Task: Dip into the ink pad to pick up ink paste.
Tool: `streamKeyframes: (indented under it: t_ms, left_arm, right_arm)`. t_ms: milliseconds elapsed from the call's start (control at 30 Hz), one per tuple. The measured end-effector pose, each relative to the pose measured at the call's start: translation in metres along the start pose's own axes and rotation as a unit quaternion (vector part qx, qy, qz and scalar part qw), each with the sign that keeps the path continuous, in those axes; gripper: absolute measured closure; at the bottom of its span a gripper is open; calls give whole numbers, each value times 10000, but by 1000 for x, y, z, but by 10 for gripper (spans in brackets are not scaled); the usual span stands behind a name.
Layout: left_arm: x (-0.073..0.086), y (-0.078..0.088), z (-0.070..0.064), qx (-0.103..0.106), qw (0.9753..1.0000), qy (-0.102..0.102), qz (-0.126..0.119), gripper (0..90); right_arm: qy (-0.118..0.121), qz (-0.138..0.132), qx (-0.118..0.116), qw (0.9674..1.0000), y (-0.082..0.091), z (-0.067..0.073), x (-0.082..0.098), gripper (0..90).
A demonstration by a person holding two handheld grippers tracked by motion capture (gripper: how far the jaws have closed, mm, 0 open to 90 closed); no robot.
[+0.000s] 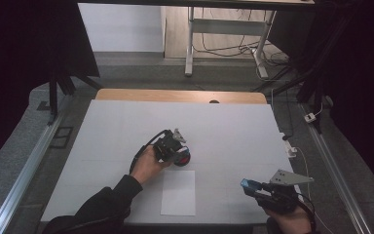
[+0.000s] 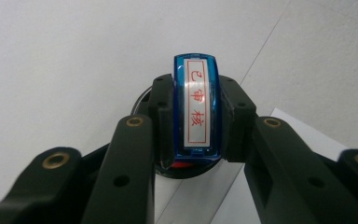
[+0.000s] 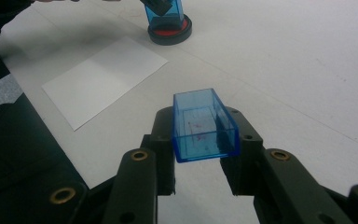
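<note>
While the left gripper point(image 1: 175, 148) pinches the blue stamp point(image 2: 196, 108) by its long flat sides, the stamp sits on the round red ink pad point(image 3: 170, 32) near the middle of the counter point(image 1: 233, 131), just beyond the sheet of paper point(image 1: 178, 193). It looks light, rigid and smooth, so it could slip. To the right, the right gripper point(image 3: 205, 135) clamps the hollow blue cap point(image 3: 204, 125), likely thin and crackable, above the counter's near edge.

A white table point(image 1: 233, 131) has a wooden edge point(image 1: 180, 95) at its far side. Beyond it, a desk frame point(image 1: 224, 27) stands over loose cables point(image 1: 229, 48) on the floor.
</note>
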State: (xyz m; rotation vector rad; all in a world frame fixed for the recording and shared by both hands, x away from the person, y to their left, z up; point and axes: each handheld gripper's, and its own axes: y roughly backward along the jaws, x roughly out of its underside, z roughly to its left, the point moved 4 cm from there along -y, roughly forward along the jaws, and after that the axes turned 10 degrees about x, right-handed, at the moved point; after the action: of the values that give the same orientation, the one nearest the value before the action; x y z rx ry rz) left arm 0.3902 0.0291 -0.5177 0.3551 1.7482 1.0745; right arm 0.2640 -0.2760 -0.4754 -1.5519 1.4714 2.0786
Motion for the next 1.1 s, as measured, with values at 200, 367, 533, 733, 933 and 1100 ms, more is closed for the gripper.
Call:
streamKeyframes:
  t_ms: [200,367,533,733,933,1100]
  left_arm:
    - [1,1,5,184,9997,161,-65,705]
    - [3,1,12,440,9982,369,-186,705]
    - [5,2,17,643,9963,513,-262,705]
    - [4,1,15,547,9973,448,-220,705]
    - [3,0,8,298,9990,303,-157,705]
    - [2,-1,5,181,9994,262,-162,704]
  right_arm:
    - [14,16,4,10000,0,0,0,686]
    - [15,24,1,10000,0,0,0,686]
    - [6,25,2,10000,0,0,0,686]
    - [10,28,2,10000,0,0,0,686]
    - [15,34,10,10000,0,0,0,686]
    - [19,40,5,10000,0,0,0,686]
